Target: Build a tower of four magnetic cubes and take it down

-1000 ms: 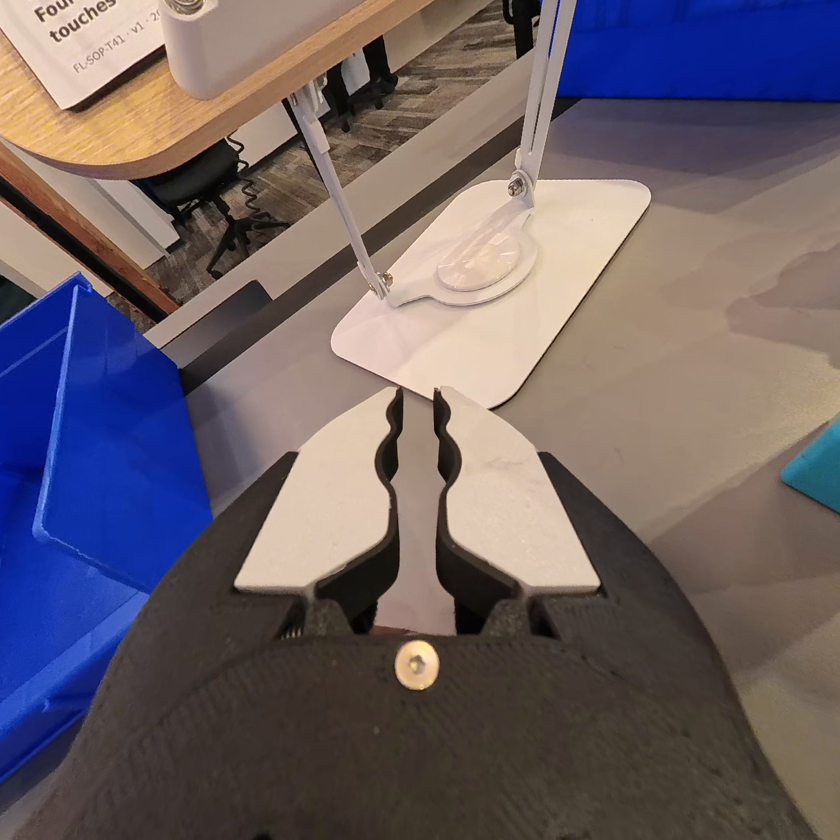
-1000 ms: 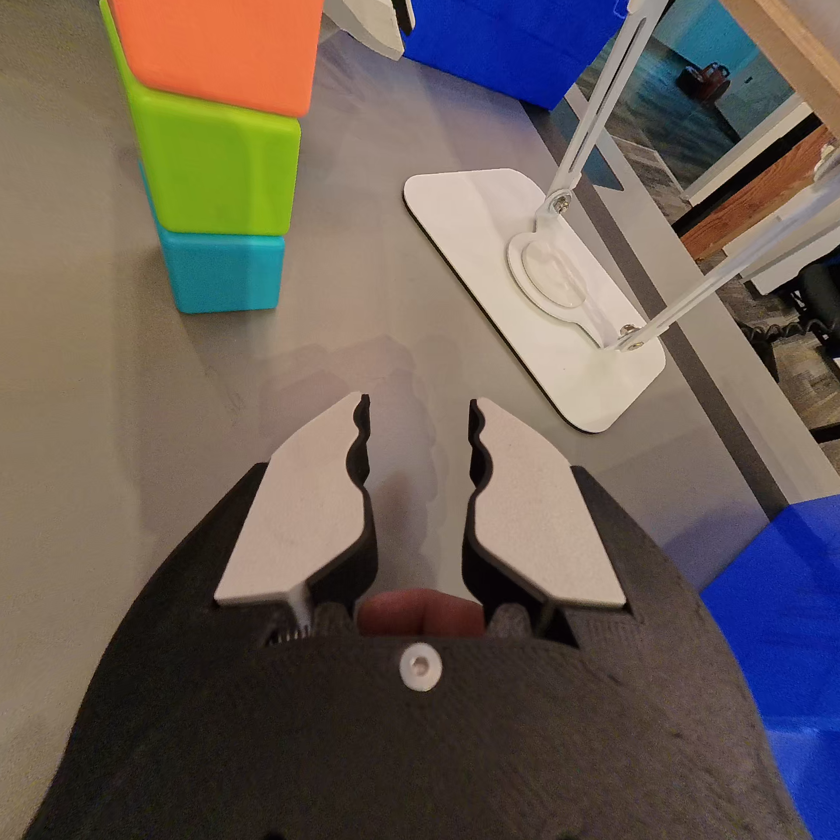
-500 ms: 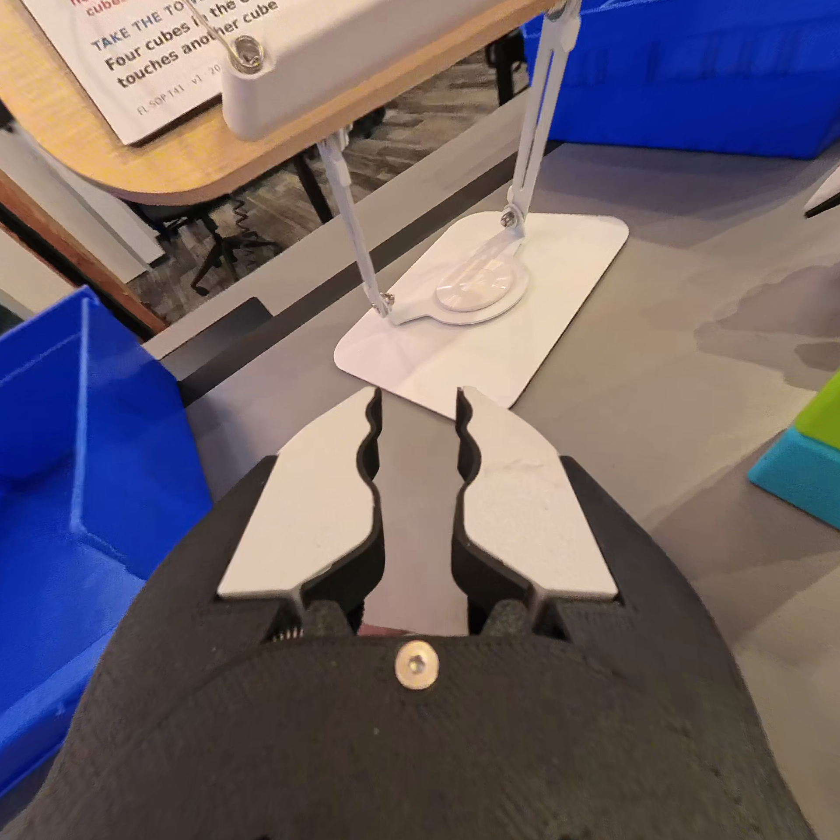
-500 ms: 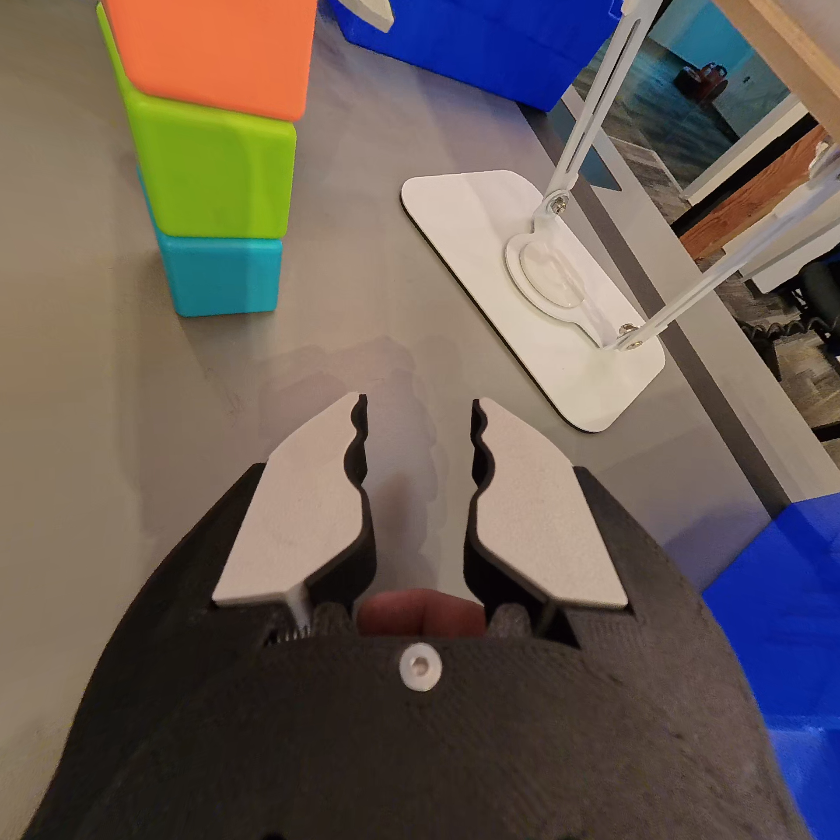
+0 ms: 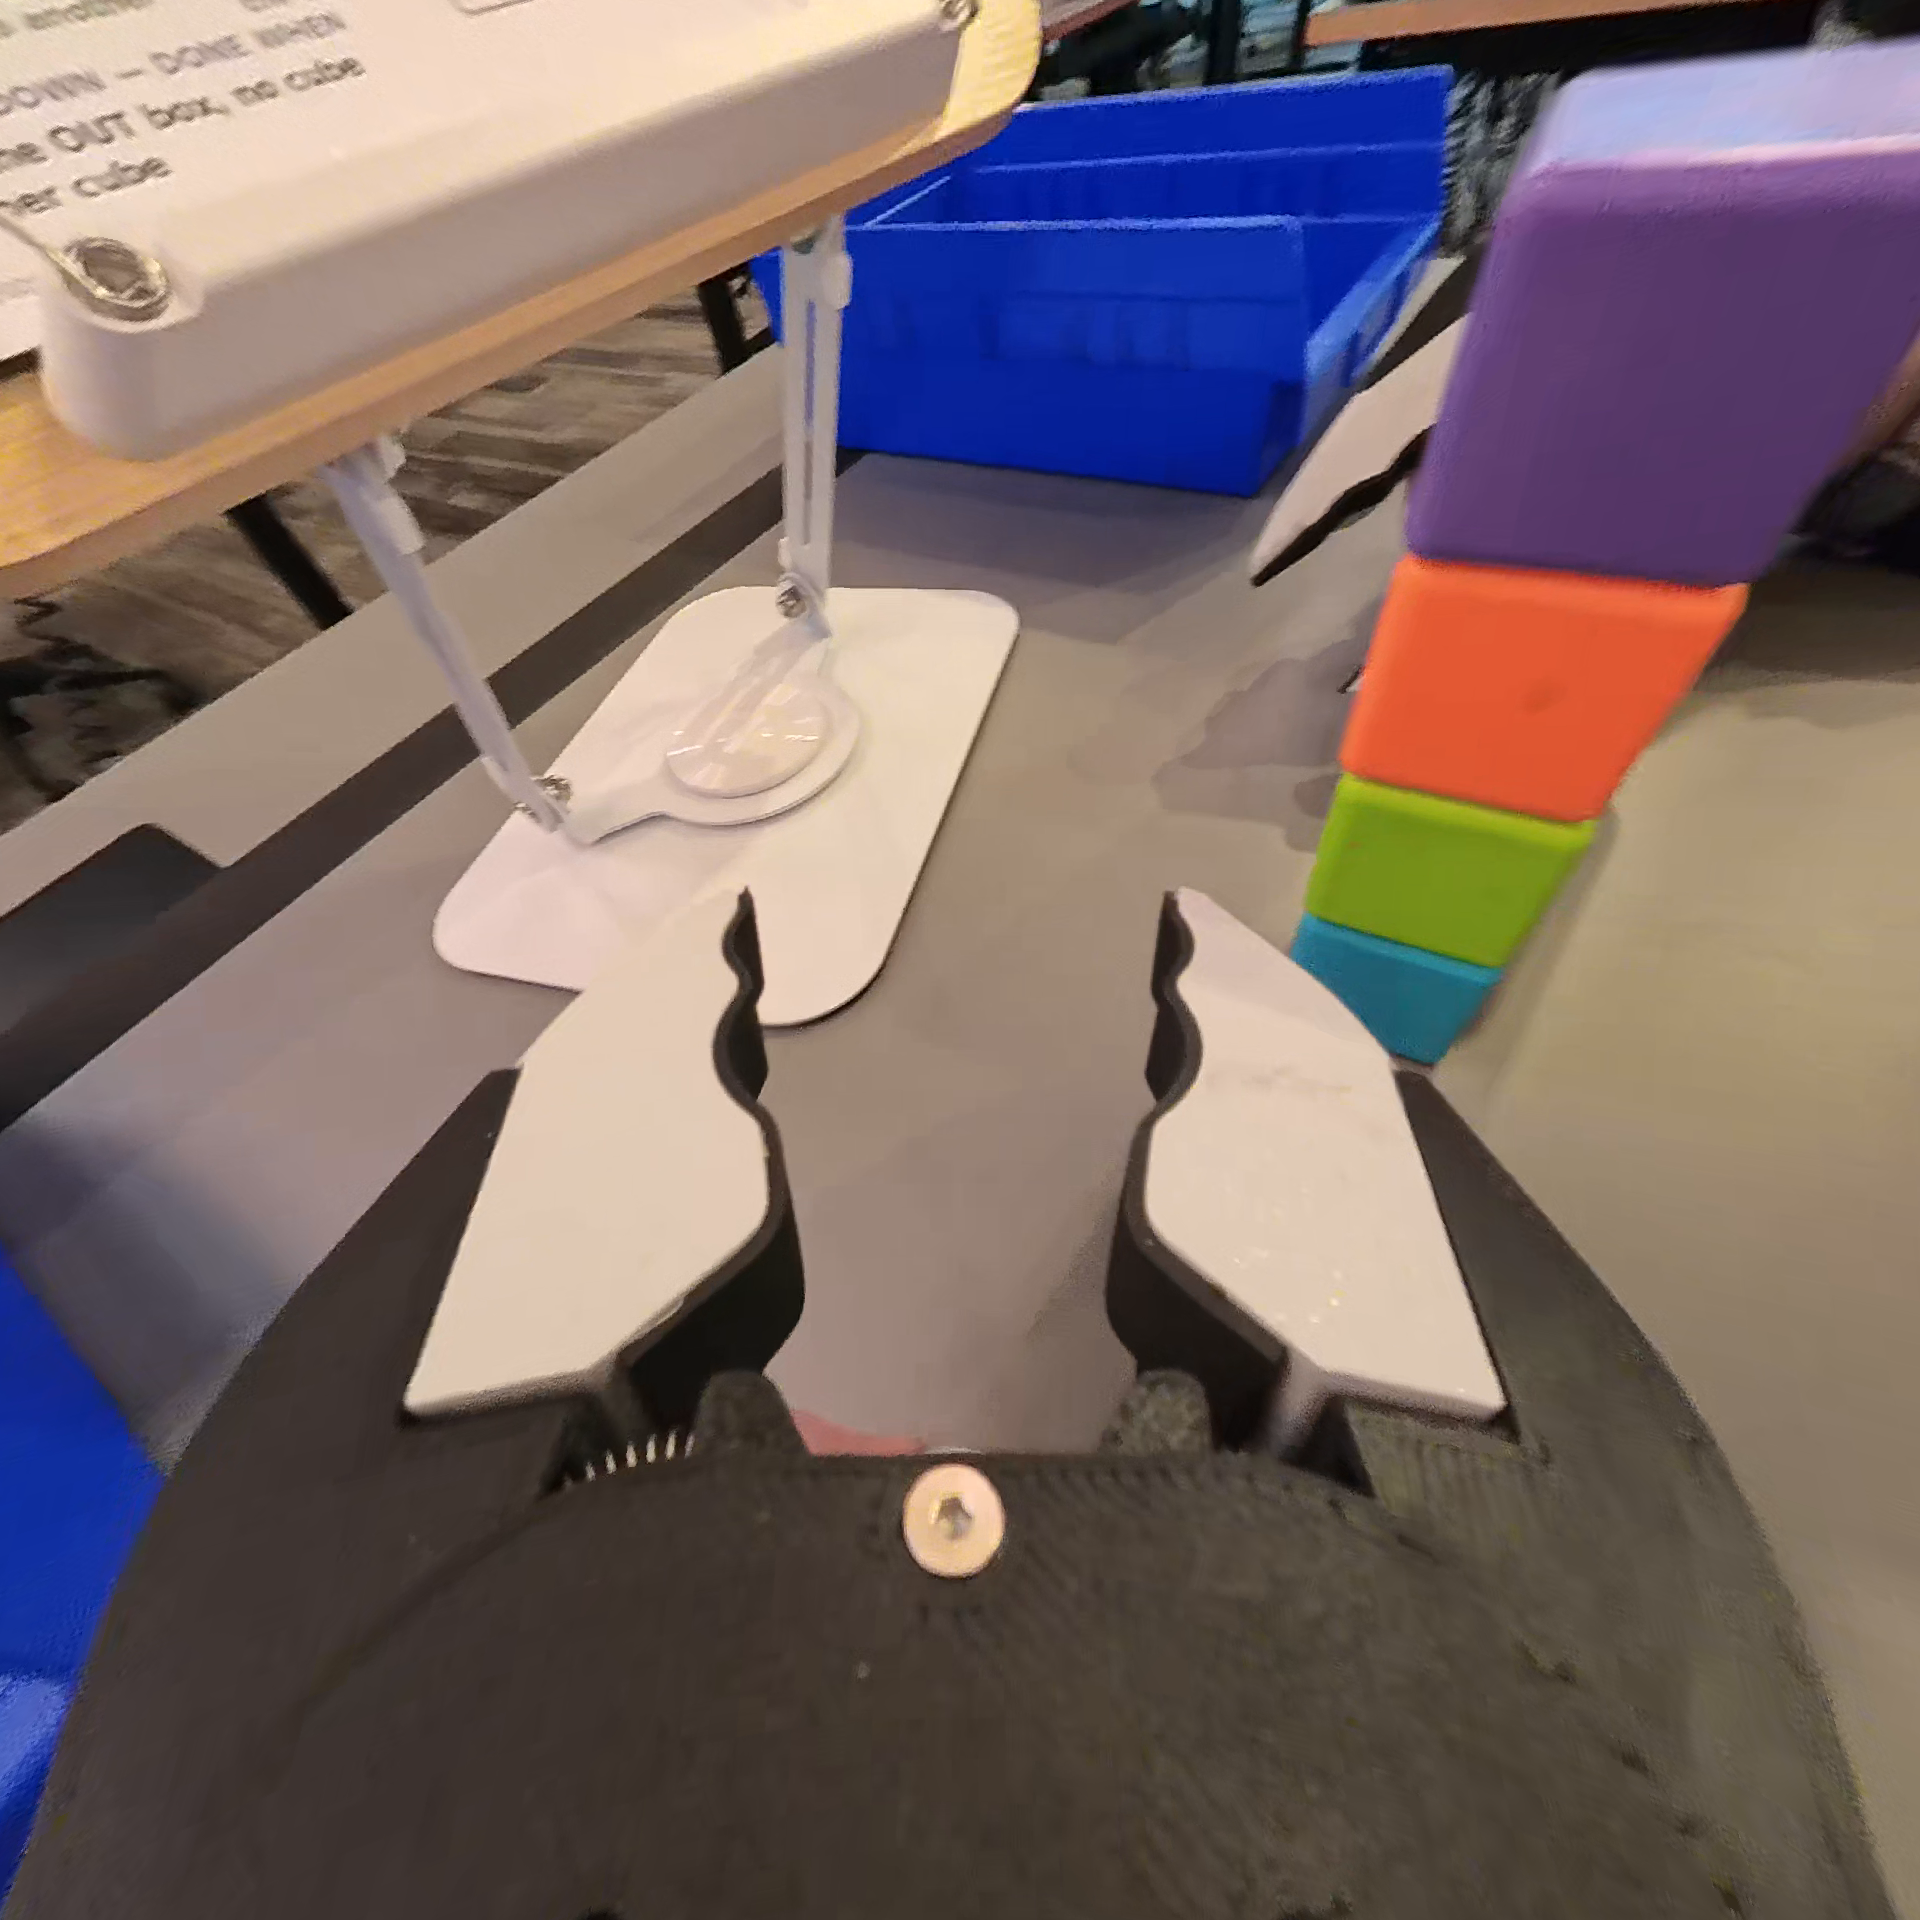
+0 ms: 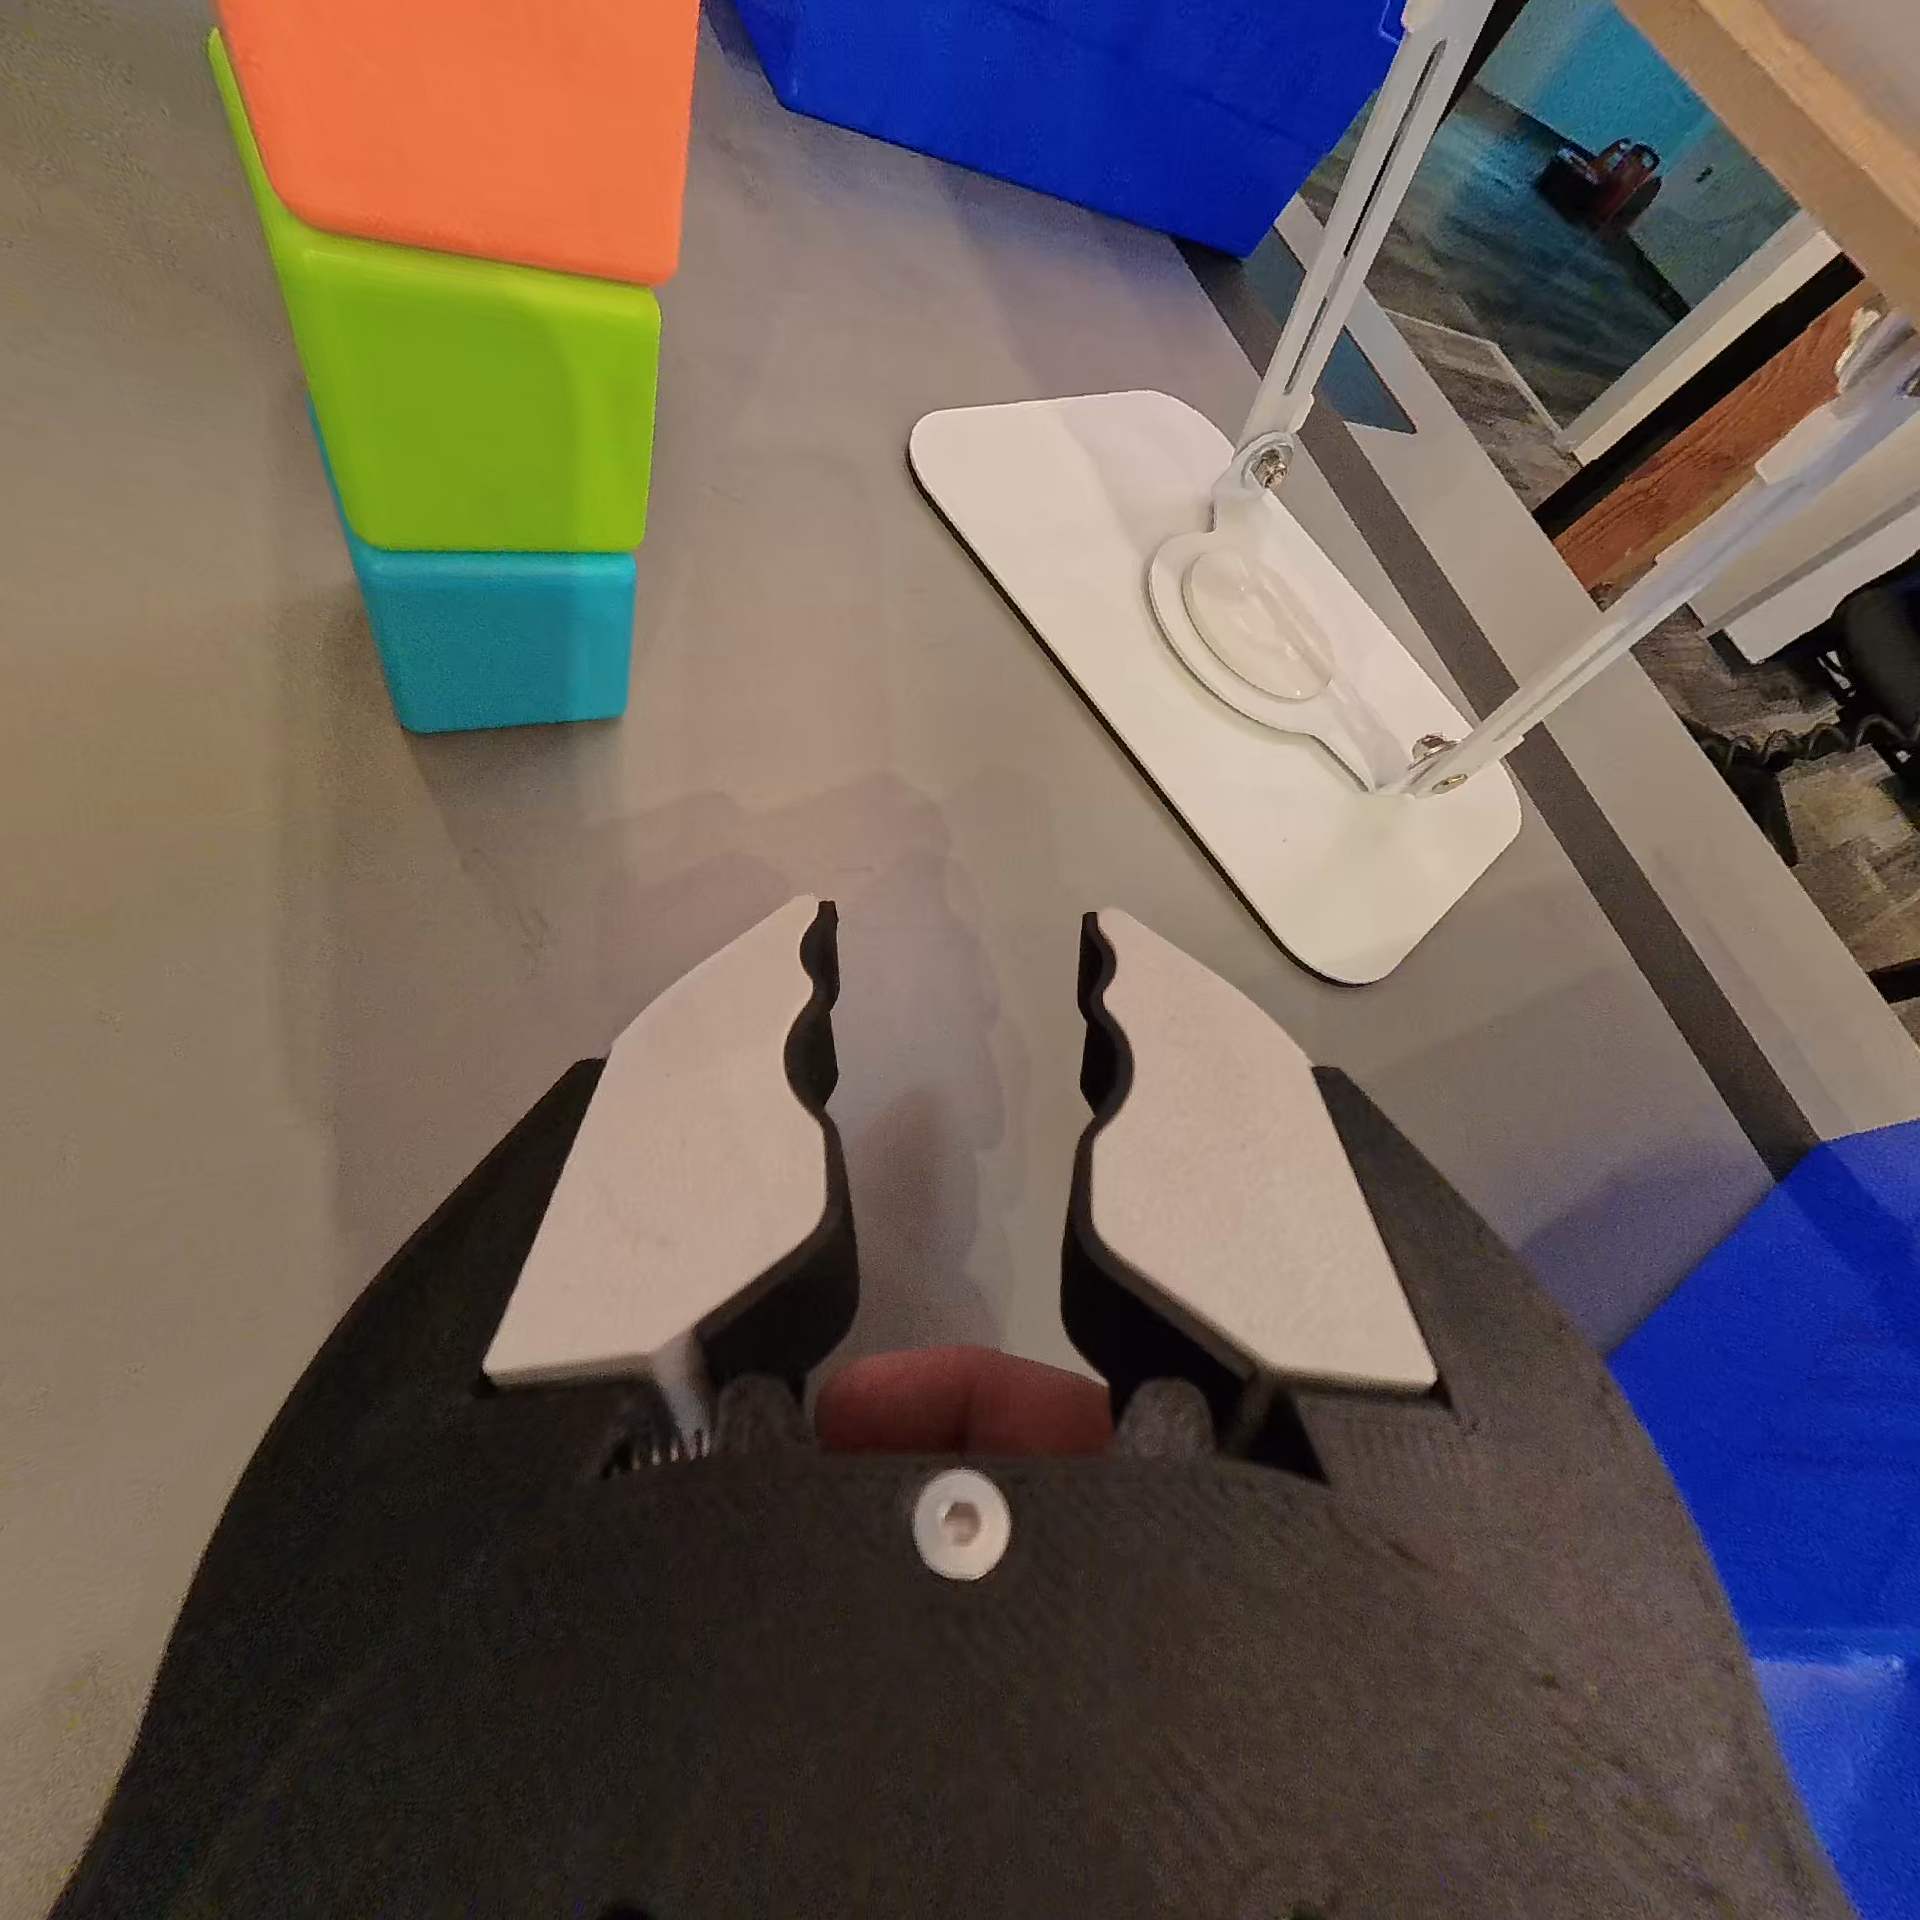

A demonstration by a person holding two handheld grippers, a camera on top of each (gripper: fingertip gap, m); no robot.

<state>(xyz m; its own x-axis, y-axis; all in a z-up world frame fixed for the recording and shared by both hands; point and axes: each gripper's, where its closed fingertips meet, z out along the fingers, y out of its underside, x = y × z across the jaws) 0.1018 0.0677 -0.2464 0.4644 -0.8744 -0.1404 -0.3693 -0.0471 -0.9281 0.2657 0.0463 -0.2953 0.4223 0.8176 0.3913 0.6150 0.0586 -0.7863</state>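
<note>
A tower of cubes stands on the grey table: teal cube (image 5: 1392, 992) at the bottom, green cube (image 5: 1439, 868), orange cube (image 5: 1527, 686), purple cube (image 5: 1683, 322) on top. In the right wrist view I see the teal cube (image 6: 499, 639), green cube (image 6: 468, 400) and orange cube (image 6: 457, 114); the top is out of frame. My left gripper (image 5: 956, 914) is open and empty, left of the tower. My right gripper (image 6: 956, 925) is open and empty, right of and nearer than the tower. A tip of the right gripper (image 5: 1340, 478) shows behind the tower.
A white stand base (image 5: 894, 727) with thin white arms sits on the table, also in the right wrist view (image 6: 1101, 499). A blue bin (image 5: 1122, 291) stands at the back; another blue bin (image 6: 1787, 1455) lies to the right. A wooden board (image 5: 582, 281) hangs above. Spacing between my two grippers at the tips: around 20 cm.
My left gripper has opened wide and swung right and up, bringing the whole tower into view. My right gripper has barely moved.
</note>
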